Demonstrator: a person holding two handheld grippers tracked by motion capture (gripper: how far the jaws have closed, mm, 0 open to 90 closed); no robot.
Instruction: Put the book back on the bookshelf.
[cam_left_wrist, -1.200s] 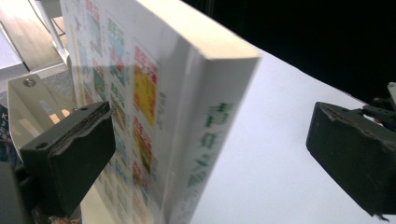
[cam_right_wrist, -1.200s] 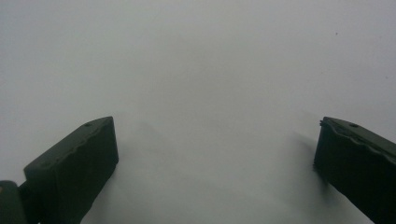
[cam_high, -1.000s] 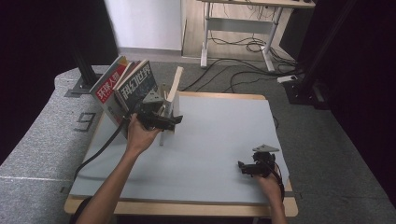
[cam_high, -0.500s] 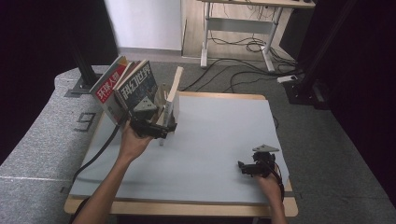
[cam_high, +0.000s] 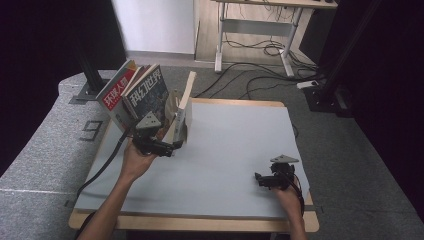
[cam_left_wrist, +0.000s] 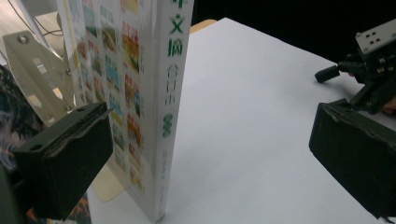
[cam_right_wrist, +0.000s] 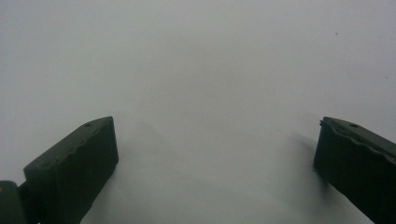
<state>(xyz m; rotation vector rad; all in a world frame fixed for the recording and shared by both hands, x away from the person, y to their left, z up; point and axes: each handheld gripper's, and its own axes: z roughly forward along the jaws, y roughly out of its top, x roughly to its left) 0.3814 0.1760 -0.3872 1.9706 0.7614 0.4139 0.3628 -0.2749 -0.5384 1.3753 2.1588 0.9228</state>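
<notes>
Left gripper (cam_high: 172, 146) wide open, white book (cam_left_wrist: 154, 107) upright between jaws at 11 o'clock; off-centre squeeze could topple it.

your left claw (cam_left_wrist: 210, 163) gapes wide around the upright white book (cam_left_wrist: 154, 116), its spine between the jaws, standing on the pale worktop (cam_left_wrist: 252, 116).

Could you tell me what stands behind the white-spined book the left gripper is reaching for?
Behind the white-spined book lean two magazines against a metal bookend; anything lower between them is covered.
</notes>
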